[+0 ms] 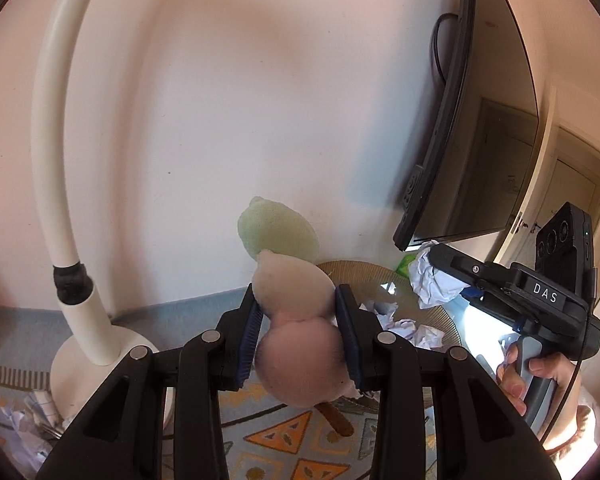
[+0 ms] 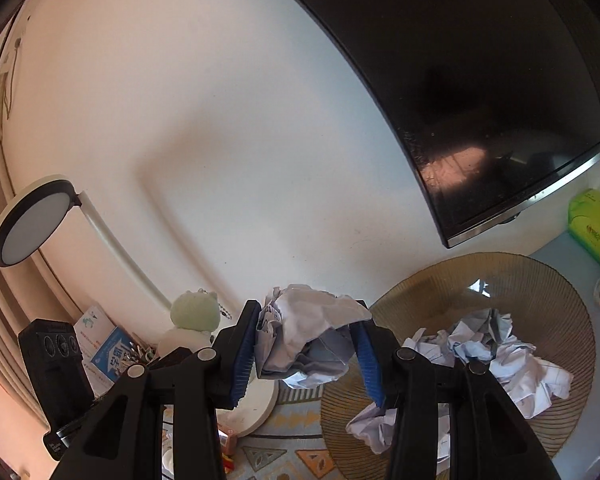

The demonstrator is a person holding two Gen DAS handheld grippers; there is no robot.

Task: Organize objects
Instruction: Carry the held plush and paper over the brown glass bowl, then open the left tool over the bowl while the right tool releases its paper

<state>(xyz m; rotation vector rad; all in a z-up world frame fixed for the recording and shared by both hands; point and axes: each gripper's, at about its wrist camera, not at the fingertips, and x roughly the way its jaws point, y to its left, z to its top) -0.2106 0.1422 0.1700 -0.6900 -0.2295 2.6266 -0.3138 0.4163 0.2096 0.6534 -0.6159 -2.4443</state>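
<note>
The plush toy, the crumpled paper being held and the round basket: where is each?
plush toy (image 1: pixel 296 320): left wrist view, on its pale body between the pads.
crumpled paper (image 2: pixel 312 324): right wrist view, on the wad's middle.
basket (image 2: pixel 432 284): right wrist view, on its woven far rim.

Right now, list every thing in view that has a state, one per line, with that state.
left gripper: shut on the plush toy
plush toy: held off the table, green head up
right gripper: shut on a crumpled paper ball
crumpled paper ball: held above the table
woven basket: holds several crumpled papers
desk lamp: appears unlit
television: screen dark
</note>
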